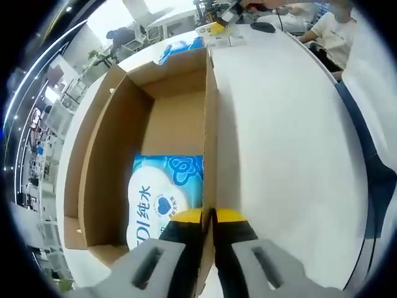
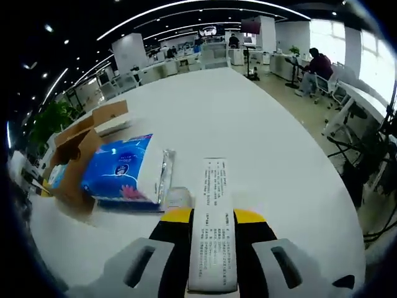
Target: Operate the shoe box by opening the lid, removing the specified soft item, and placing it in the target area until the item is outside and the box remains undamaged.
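The open cardboard shoe box (image 1: 111, 155) lies on the white table (image 1: 285, 136). Inside it, at the near end, is a blue-and-white soft tissue pack (image 1: 164, 192). My left gripper (image 1: 209, 218) is shut on the box's right wall, one jaw inside and one outside. Beyond the box's far end lies another blue pack (image 1: 180, 46). In the right gripper view, the box (image 2: 77, 146) sits at the left with a blue pack (image 2: 121, 167) on the table beside it. My right gripper (image 2: 213, 217) is shut on a narrow white packet (image 2: 213, 211) with small print, seen edge-on.
At the table's far end are a yellow object (image 1: 214, 28), a black mouse (image 1: 263, 27) and a person in a white shirt (image 1: 335, 31). A sleeve runs along the right (image 1: 372, 161). Office chairs and a seated person (image 2: 319, 65) stand beyond the table's right edge.
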Action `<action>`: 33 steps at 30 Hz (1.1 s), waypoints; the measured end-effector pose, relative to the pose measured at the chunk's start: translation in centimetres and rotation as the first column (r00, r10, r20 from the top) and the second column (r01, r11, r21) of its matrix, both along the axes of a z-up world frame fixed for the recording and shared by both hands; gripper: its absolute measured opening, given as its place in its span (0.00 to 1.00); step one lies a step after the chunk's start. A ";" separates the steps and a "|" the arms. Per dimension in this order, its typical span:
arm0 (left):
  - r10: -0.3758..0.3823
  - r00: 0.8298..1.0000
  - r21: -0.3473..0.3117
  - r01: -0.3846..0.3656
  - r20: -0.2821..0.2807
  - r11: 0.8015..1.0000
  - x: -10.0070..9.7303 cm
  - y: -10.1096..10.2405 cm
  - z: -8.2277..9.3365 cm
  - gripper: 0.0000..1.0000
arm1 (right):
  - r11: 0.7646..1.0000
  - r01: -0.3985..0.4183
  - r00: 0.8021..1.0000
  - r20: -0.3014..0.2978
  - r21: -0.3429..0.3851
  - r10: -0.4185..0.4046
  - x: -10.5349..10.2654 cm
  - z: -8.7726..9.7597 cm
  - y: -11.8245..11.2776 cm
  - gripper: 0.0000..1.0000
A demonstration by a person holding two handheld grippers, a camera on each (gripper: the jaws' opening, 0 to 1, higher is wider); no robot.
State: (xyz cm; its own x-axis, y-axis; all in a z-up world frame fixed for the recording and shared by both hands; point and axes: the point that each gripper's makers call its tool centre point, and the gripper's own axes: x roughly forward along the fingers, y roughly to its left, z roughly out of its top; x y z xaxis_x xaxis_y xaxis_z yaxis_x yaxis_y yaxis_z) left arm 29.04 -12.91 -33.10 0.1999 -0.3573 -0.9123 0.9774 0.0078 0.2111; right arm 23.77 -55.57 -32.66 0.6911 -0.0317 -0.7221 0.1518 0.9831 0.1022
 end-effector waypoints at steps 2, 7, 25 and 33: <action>-0.001 1.000 -0.001 0.001 0.000 1.000 0.0 0.0 0.0 0.04 | 1.000 -0.004 1.000 -0.006 -0.001 0.004 -0.1 -0.2 0.1 0.21; -0.001 1.000 -0.003 0.001 0.001 1.000 0.0 0.0 0.0 0.04 | 1.000 0.005 1.000 -0.022 0.011 -0.005 -0.5 -0.7 0.4 0.21; -0.009 1.000 0.006 0.008 0.007 1.000 -0.1 0.1 0.0 0.04 | 0.998 -0.059 0.997 -0.054 -0.036 0.057 -2.2 -1.4 0.7 0.22; -0.017 1.000 0.014 0.017 0.012 1.000 -0.1 0.1 0.0 0.04 | 0.997 -0.071 0.997 -0.031 -0.005 0.071 -1.8 0.1 0.9 0.27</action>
